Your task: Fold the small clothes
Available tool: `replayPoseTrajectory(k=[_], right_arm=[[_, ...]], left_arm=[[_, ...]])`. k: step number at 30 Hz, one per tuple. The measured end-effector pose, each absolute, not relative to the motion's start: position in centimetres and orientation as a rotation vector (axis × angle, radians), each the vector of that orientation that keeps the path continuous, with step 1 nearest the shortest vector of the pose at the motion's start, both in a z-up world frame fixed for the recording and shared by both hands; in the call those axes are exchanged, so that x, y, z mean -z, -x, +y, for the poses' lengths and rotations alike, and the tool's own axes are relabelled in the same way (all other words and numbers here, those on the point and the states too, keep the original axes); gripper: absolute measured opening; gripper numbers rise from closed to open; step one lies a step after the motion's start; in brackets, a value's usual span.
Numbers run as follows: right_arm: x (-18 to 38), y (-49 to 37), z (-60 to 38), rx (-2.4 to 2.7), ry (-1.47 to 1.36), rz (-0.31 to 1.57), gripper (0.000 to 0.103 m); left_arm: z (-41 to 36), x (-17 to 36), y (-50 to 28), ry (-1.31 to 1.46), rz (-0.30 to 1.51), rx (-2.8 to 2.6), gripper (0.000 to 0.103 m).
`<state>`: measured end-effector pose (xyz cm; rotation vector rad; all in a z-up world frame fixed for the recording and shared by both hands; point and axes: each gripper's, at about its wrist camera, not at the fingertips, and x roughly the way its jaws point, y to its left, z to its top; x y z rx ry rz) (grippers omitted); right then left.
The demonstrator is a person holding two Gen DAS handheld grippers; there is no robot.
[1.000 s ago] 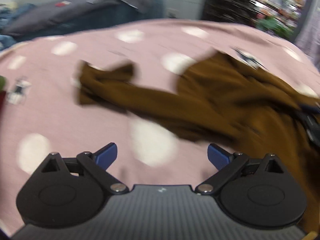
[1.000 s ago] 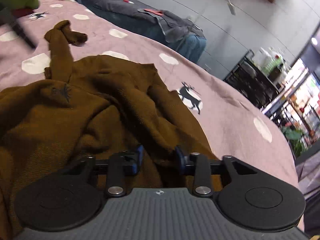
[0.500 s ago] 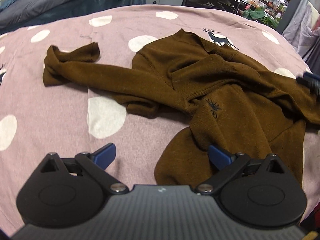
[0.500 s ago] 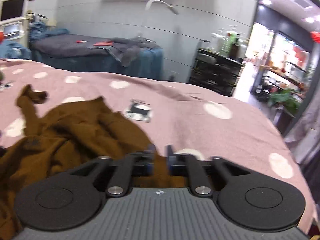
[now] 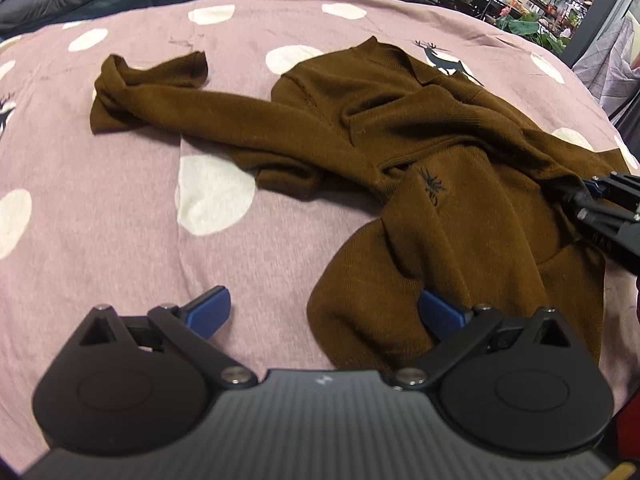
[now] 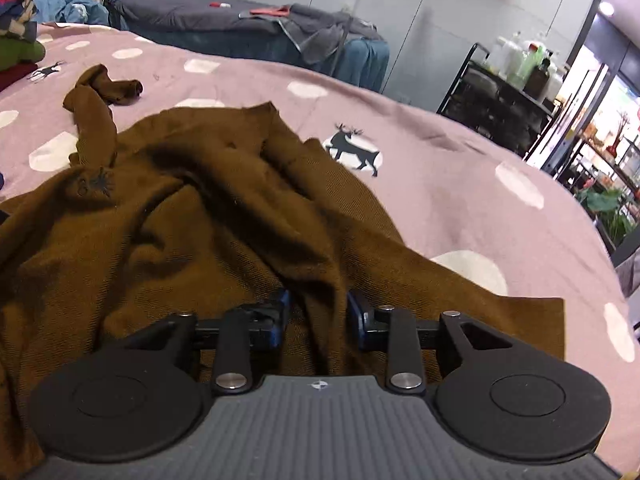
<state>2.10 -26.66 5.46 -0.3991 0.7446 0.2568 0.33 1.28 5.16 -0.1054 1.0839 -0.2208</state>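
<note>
A brown sweater [image 5: 440, 140] lies crumpled on the pink dotted bed cover [image 5: 120, 240], one sleeve [image 5: 180, 100] stretched to the left. My left gripper [image 5: 326, 312] hangs open over the near hem, its right finger above the cloth and its left finger above bare cover. At the right edge of the left wrist view, my right gripper [image 5: 588, 204] reaches into the sweater's side. In the right wrist view, the right gripper [image 6: 318, 316] has its jaws closing on a raised fold of the sweater [image 6: 200, 220], which fills the gap between the pads.
A stack of folded clothes [image 6: 20, 40] sits at the far left of the cover. Behind stands a dark bed [image 6: 240, 28] with clothes on it, and a black shelf cart [image 6: 512, 92] with bottles. The cover [image 6: 460, 200] drops away to the right.
The left gripper drifted closer to the sweater's near hem and stayed open. The right gripper tipped up, then came back down, and a thicker fold now sits between its pads.
</note>
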Motion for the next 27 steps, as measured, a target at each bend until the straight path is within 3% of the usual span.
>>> replayPoseTrajectory(k=[1,12,18,27], right_arm=[[-5.7,-1.9,-26.8,-0.257,0.378,0.728,0.003],[-14.1,1.7,-37.2,0.090,0.077,0.381,0.003],[-14.6,3.9,-46.8,0.403,-0.020,0.399,0.004],[-11.9,5.3,-50.6,0.581,-0.058,0.450,0.003]], left_arm=[[1.3,-5.1,-0.3,0.107,1.084,0.219,0.103],[1.1,-5.3,-0.1,0.112,1.083,0.237,0.103],[0.4,-5.3,0.0,0.098,1.087,0.255,0.103],[0.0,-5.0,0.0,0.087,1.111,0.250,0.103]])
